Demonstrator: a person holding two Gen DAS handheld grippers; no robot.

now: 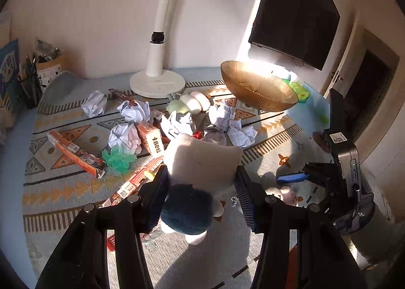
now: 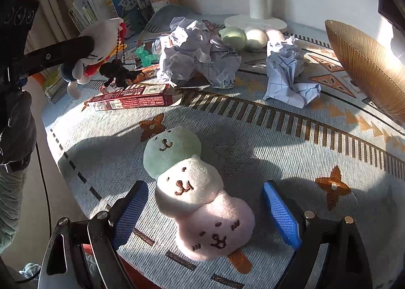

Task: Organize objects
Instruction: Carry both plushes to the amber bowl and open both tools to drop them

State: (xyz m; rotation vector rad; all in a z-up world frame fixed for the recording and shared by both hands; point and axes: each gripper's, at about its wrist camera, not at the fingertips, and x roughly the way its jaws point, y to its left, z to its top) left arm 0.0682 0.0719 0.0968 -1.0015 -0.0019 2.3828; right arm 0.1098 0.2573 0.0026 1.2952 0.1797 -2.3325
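Clamped btwn left gripper (image 1: 201, 187) fingers: cat plush (image 1: 200, 170), lifted clear of bench (image 1: 265, 162), prob. headed for amber bowl (image 1: 258, 86) beyond the tips. Right gripper (image 2: 206, 209) fingers spread wide, straddling dango plush (image 2: 195, 187) w/o touching, lined up for next pinch. Crumpled paper (image 2: 197, 53) & cartons (image 2: 131, 100) well past both, unsorted.

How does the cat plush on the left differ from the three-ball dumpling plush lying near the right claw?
The cat plush is clamped in the left claw and lifted off the cloth; the dumpling plush lies flat on the tablecloth, between the open right claw's fingers, untouched. The cat plush is white with dark blue clothing; the dumpling plush stacks green, white and pink balls on a stick. Both are soft toys with stitched faces.
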